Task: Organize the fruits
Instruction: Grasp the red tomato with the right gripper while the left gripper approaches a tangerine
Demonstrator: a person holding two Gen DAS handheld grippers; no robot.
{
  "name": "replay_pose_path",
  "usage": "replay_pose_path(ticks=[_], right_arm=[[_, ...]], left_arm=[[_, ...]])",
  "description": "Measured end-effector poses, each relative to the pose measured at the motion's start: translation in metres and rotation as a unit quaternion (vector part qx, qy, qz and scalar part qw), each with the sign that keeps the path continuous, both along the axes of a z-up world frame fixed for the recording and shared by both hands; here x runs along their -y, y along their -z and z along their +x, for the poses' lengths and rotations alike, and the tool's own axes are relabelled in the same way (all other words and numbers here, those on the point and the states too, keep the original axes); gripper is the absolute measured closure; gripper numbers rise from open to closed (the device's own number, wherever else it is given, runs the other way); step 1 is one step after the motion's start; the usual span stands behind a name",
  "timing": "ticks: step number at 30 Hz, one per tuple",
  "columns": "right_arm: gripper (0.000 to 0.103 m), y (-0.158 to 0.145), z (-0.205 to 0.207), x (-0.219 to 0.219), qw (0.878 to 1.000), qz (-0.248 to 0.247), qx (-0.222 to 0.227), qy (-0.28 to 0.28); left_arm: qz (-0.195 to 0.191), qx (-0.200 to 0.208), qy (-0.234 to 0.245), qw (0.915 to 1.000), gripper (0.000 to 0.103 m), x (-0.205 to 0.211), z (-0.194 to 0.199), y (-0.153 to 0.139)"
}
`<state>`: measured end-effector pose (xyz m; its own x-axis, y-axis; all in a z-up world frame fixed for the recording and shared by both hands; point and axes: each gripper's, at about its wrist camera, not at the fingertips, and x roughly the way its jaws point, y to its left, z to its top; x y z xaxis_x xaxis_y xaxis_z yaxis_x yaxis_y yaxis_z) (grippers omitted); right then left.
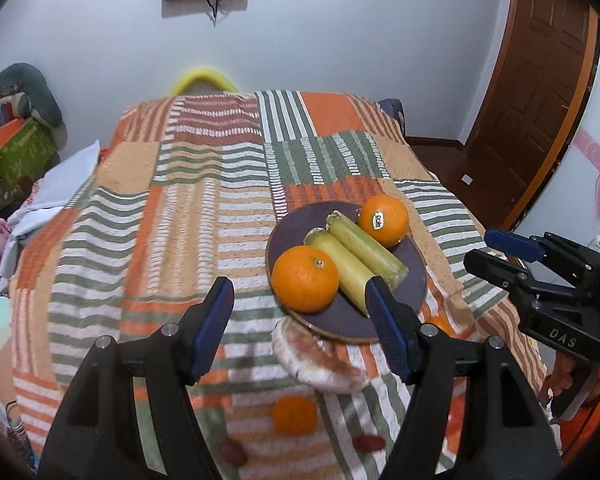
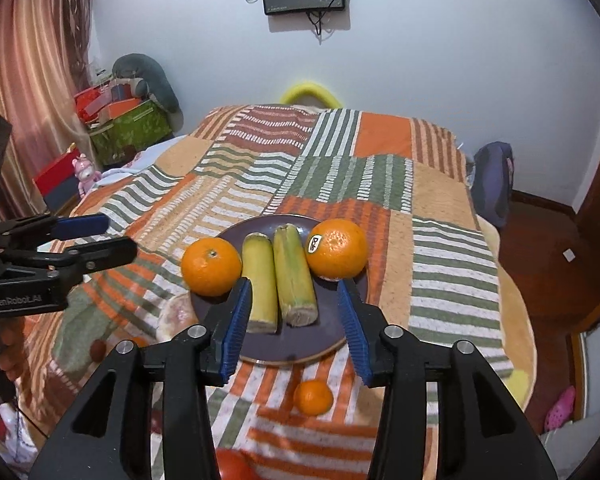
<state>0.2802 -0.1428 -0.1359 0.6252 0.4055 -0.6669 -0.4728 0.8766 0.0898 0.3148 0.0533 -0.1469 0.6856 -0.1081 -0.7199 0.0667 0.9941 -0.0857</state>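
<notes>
A dark round plate (image 1: 414,264) (image 2: 336,334) on the striped cloth holds two oranges (image 1: 305,278) (image 2: 211,266), one with a sticker (image 1: 383,220) (image 2: 337,249), and two yellow-green cane pieces (image 1: 366,248) (image 2: 294,276) between them. A small mandarin (image 1: 294,415) (image 2: 313,397) and a pale wrapped cake (image 1: 320,364) (image 2: 178,316) lie on the cloth near the plate. My left gripper (image 1: 300,312) is open and empty above the plate's near edge. My right gripper (image 2: 294,316) is open and empty over the cane pieces; it also shows in the left wrist view (image 1: 496,248).
Small red fruits (image 1: 232,451) (image 2: 98,349) and a red round fruit (image 2: 232,465) lie near the front edge. The striped cloth (image 1: 188,208) (image 2: 380,184) covers the table. Boxes (image 2: 132,124) and a curtain stand at left, a wooden door (image 1: 540,100) at right.
</notes>
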Motion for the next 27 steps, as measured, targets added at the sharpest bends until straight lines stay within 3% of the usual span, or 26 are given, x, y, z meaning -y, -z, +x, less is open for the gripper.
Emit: replay_pose_path(ticks=[14,27], right_arm=[[0.050,-0.003,-0.065,0.011,1.000,0.018,-0.007,0.018],[0.049,0.051,-0.096,-0.007,0.997,-0.025,-0.066,0.012]], left_arm=[[0.035,0.024,-0.006,0.9991,0.035,-0.015,-0.094,-0.020],[0.028,-0.005,-0.007,0.9996,0.035,-0.030,-0.130,0.018]])
